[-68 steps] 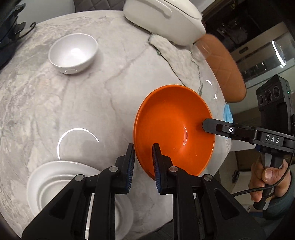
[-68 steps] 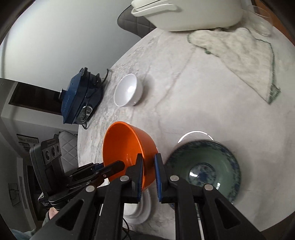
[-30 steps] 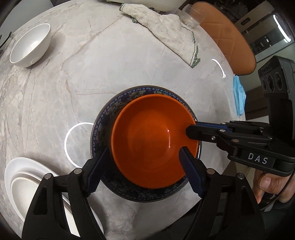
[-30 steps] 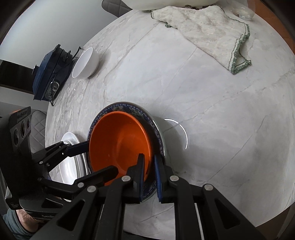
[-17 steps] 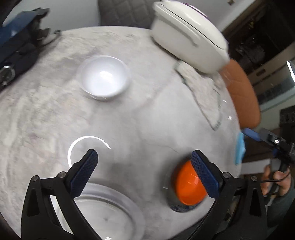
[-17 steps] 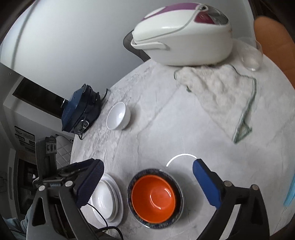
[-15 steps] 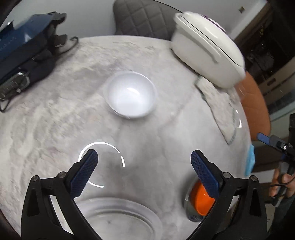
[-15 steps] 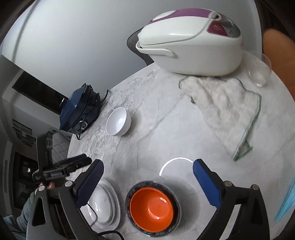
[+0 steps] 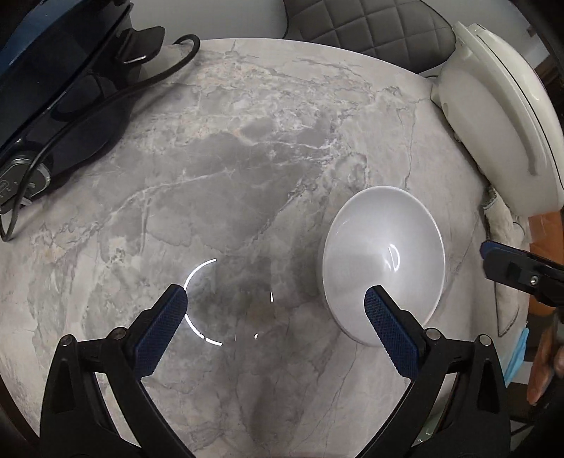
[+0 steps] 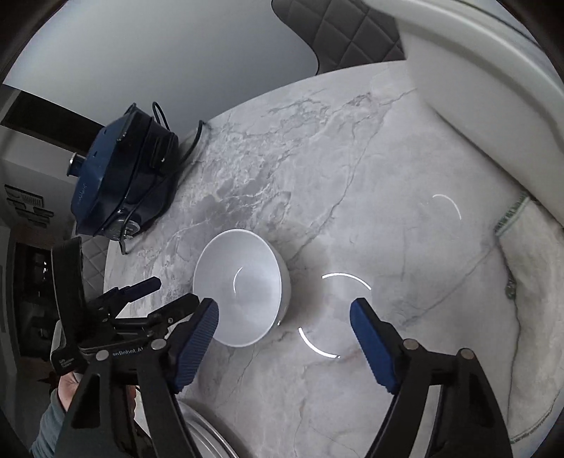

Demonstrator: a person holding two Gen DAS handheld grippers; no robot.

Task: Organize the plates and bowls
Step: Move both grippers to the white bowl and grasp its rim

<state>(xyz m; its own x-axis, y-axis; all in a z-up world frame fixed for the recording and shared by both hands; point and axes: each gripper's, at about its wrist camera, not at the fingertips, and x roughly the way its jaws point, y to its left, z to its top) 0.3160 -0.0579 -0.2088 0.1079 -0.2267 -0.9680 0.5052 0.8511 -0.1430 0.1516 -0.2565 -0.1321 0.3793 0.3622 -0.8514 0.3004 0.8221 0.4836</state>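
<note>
A plain white bowl (image 9: 382,260) (image 10: 243,282) stands upright on the grey marble table (image 9: 229,176). My left gripper (image 9: 275,303) hovers above the table, open and empty, and its right pad overlaps the bowl's near rim in the picture. My right gripper (image 10: 283,310) is open with its jaws closing. The bowl's right half shows between its pads, which do not press on it. In the right wrist view my left gripper (image 10: 169,292) reaches in just left of the bowl. One of my right gripper's fingers (image 9: 511,269) shows at the right edge of the left wrist view.
A dark blue appliance with a cord (image 9: 53,88) (image 10: 120,176) sits at the table's left edge. A white rice cooker (image 9: 500,116) (image 10: 476,70) and a pale cloth (image 10: 528,282) take the right side. A white plate's rim (image 10: 208,433) shows at the bottom, and a grey quilted chair (image 9: 352,21) stands behind.
Both grippers let go of the orange bowl, now nested in the patterned bowl, opened wide and swept across the table to the white bowl. The orange bowl has left both views.
</note>
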